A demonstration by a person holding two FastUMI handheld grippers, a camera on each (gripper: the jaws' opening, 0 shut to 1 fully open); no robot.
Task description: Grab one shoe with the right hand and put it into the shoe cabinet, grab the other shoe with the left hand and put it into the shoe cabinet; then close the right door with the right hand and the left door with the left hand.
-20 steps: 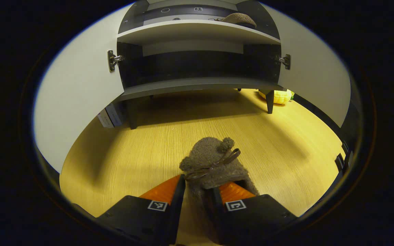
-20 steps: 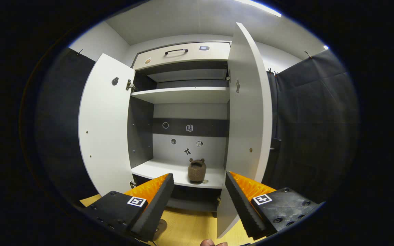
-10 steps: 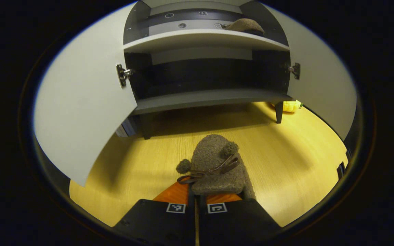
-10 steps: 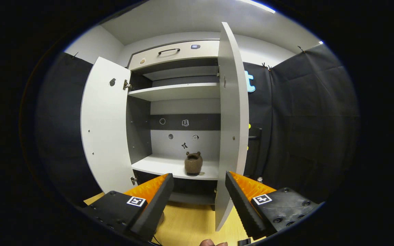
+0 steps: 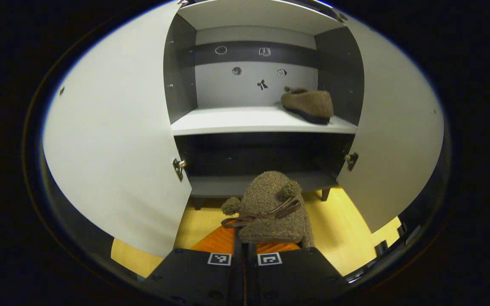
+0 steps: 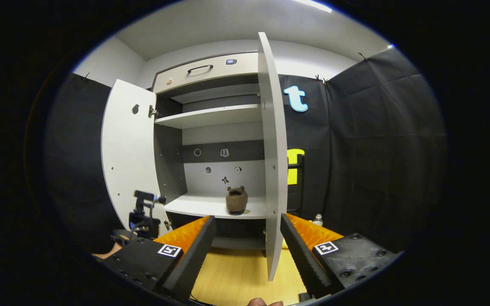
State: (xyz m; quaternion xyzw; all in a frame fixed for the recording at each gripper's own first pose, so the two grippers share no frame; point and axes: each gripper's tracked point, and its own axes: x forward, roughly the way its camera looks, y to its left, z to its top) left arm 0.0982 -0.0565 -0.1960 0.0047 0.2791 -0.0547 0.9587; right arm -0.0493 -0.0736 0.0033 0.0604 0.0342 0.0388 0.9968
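Lifted since a second ago: left gripper (image 5: 245, 250) clamped on brown slipper (image 5: 270, 208), facing shoe cabinet (image 5: 253, 121); second slipper (image 5: 309, 105) shelved at 1 o'clock. Right gripper (image 6: 247, 238) gaping, empty.

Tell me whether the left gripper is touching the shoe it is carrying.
Touching. In the left gripper view, the left gripper has its fingers closed on the back of the brown shoe, which is held up off the floor in front of the cabinet.

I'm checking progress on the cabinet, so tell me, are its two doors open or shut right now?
Both open. The left door and right door swing wide, showing the shelf with one shoe on it.
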